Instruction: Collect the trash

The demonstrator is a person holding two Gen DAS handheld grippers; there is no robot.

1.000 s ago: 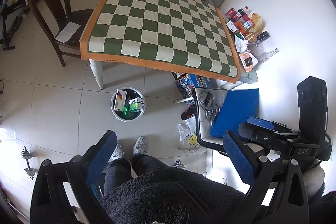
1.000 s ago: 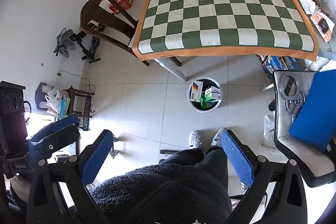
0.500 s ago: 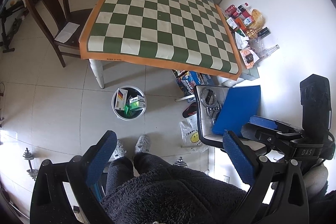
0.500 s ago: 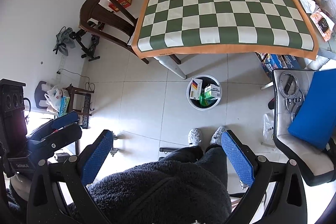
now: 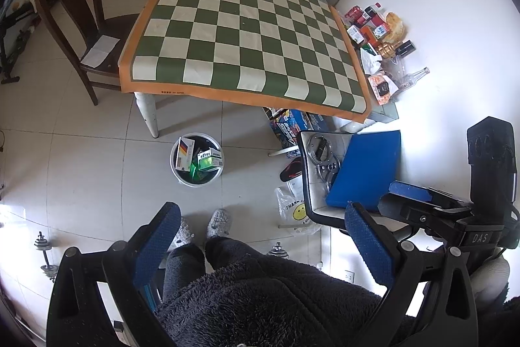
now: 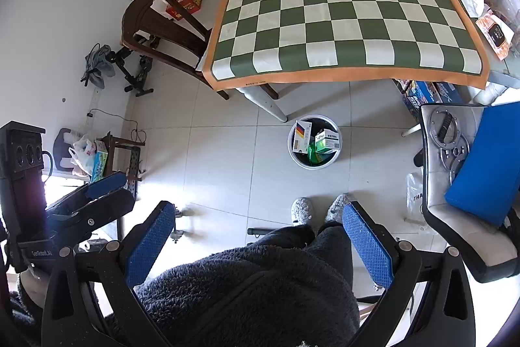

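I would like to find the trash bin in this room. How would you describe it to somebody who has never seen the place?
Start at the table with the green-and-white checkered cloth. On the tiled floor just in front of its white leg stands the trash bin, a small round white bucket. It is the only round open container on the floor, and it holds small cardboard boxes.

Bright daylight, sharp focus, glare on the floor tiles point(image 5: 19, 210), fisheye-bent edges.

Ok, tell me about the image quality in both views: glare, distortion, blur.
Left wrist view: strong fisheye bending of the checkered table edges, wall at right washed out by glare, dark corners. Right wrist view: same curvature, blown-out bright patch on the floor at lower left, and the bin stays sharp.
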